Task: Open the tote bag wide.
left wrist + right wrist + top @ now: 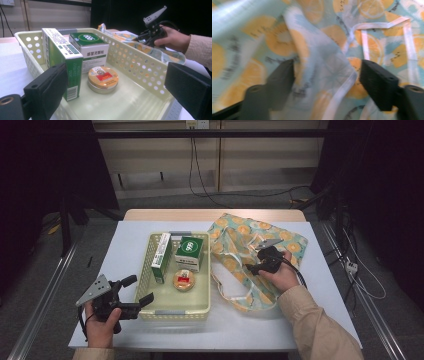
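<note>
A pale yellow basket (pixel 150 307) sits mid-table and holds a tall green box (pixel 161 257), a green-and-white box (pixel 189 252) and a round tin (pixel 184 279). My left gripper (pixel 141 291) hovers at the basket's near-left corner, open, jaws wide on either side of the basket's near end (pixel 140 100). The tin (pixel 103 79) and the tall box (pixel 63 62) lie just ahead of it. To the right lies a lemon-print cloth bag (pixel 240 237). My right gripper (pixel 255 262) stands open over the bag, a fold of the bag's cloth (pixel 324 62) between its jaws.
The white table cover (pixel 125 245) has free room left of the basket and along the near edge. White bag handles (pixel 227 292) trail toward the front. Cables run on the floor at the far side and right.
</note>
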Motion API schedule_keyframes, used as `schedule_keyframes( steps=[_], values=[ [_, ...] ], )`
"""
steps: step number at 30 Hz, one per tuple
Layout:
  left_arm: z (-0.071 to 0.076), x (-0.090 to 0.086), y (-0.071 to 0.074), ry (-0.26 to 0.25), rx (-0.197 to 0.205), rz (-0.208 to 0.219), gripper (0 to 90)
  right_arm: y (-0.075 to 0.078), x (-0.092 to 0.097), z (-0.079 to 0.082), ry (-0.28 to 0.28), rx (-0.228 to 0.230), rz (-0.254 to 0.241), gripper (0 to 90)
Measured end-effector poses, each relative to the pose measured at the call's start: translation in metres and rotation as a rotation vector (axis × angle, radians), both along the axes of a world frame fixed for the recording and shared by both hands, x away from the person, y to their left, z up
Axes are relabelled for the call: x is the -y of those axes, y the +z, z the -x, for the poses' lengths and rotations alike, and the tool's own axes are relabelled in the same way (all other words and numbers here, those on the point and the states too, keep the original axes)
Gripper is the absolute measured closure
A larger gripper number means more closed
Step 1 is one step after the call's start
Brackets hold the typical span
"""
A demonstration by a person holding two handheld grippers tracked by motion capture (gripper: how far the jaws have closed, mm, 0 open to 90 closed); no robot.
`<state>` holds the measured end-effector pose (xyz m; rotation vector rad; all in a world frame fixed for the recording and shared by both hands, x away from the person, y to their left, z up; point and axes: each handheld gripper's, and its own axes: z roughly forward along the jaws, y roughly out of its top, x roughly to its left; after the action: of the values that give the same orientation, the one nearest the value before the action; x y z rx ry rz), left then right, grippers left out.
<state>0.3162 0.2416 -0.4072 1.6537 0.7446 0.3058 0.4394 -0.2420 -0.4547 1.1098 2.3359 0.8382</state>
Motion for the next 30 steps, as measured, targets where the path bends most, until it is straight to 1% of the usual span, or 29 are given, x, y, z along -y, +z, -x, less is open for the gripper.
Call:
schedule_keyframes(
  steps=[1,2,3,4,5,8,10,12,14,15,16,17,18,19,20,21,23,25,26,28,30],
  values=[
    [0.000,0.000,0.000,-0.001,-0.001,0.000,5.1,-0.003,0.002,-0.001,0.002,-0.018,-0.010,22.2],
    [0.000,0.000,0.000,-0.001,-0.001,0.001,5.1,-0.004,0.006,-0.001,-0.018,-0.033,-0.041,22.9],
    [0.000,0.000,0.000,-0.003,0.001,-0.003,5.1,-0.006,0.010,-0.002,-0.032,-0.047,-0.074,27.5],
    [0.000,0.000,0.000,-0.004,0.001,-0.005,5.1,-0.007,0.014,-0.003,-0.026,-0.063,-0.112,33.1],
    [0.000,0.001,0.000,-0.004,-0.002,-0.004,5.1,-0.007,0.016,-0.004,-0.026,-0.059,-0.111,37.4],
    [0.000,0.001,0.000,-0.003,-0.002,-0.003,5.1,-0.005,0.018,-0.006,-0.016,-0.052,-0.108,58.5],
    [0.000,0.001,0.000,-0.004,-0.002,-0.006,5.1,-0.004,0.017,-0.008,-0.007,-0.054,-0.102,65.2],
    [0.000,0.001,0.000,-0.006,-0.001,-0.006,5.1,-0.004,0.016,-0.009,0.003,-0.052,-0.101,76.6],
    [0.000,0.002,0.000,-0.006,-0.001,-0.007,5.1,-0.005,0.016,-0.011,-0.008,-0.044,-0.103,87.4],
    [0.000,0.002,0.000,-0.007,0.000,-0.008,5.1,-0.005,0.017,-0.013,-0.014,-0.044,-0.108,89.2],
    [0.000,0.002,0.000,-0.006,-0.001,-0.007,5.1,-0.005,0.018,-0.014,-0.024,-0.056,-0.119,89.6],
    [0.000,0.001,0.000,-0.006,-0.001,-0.007,5.1,-0.004,0.018,-0.015,-0.032,-0.057,-0.119,89.8],
    [0.000,0.001,0.001,-0.003,0.000,-0.006,5.1,-0.003,0.017,-0.016,-0.046,-0.048,-0.095,90.0],
    [0.000,0.001,0.001,-0.004,0.002,-0.005,5.1,-0.001,0.017,-0.016,-0.063,-0.036,-0.082,90.0],
    [0.000,0.001,0.001,-0.003,0.000,-0.003,5.1,0.002,0.019,-0.016,-0.076,-0.031,-0.101,90.0],
    [0.000,0.001,0.001,-0.002,0.000,-0.004,5.1,0.006,0.020,-0.017,-0.083,-0.026,-0.116,90.0],
    [0.000,0.001,0.001,-0.004,0.002,-0.005,5.1,0.016,0.022,-0.016,-0.082,-0.002,-0.097,90.0],
    [0.000,0.001,0.002,-0.004,0.003,-0.002,5.1,0.026,0.025,-0.016,-0.084,0.004,-0.113,90.0],
    [0.000,0.001,0.003,-0.004,0.004,-0.003,5.1,0.032,0.026,-0.015,-0.089,0.017,-0.116,90.0],
    [0.001,0.002,0.004,-0.002,0.007,0.000,5.1,0.043,0.028,-0.013,-0.100,0.031,-0.138,90.0],
    [0.001,0.002,0.005,-0.003,0.009,0.002,5.1,0.054,0.029,-0.012,-0.108,0.049,-0.137,90.0]
  ],
)
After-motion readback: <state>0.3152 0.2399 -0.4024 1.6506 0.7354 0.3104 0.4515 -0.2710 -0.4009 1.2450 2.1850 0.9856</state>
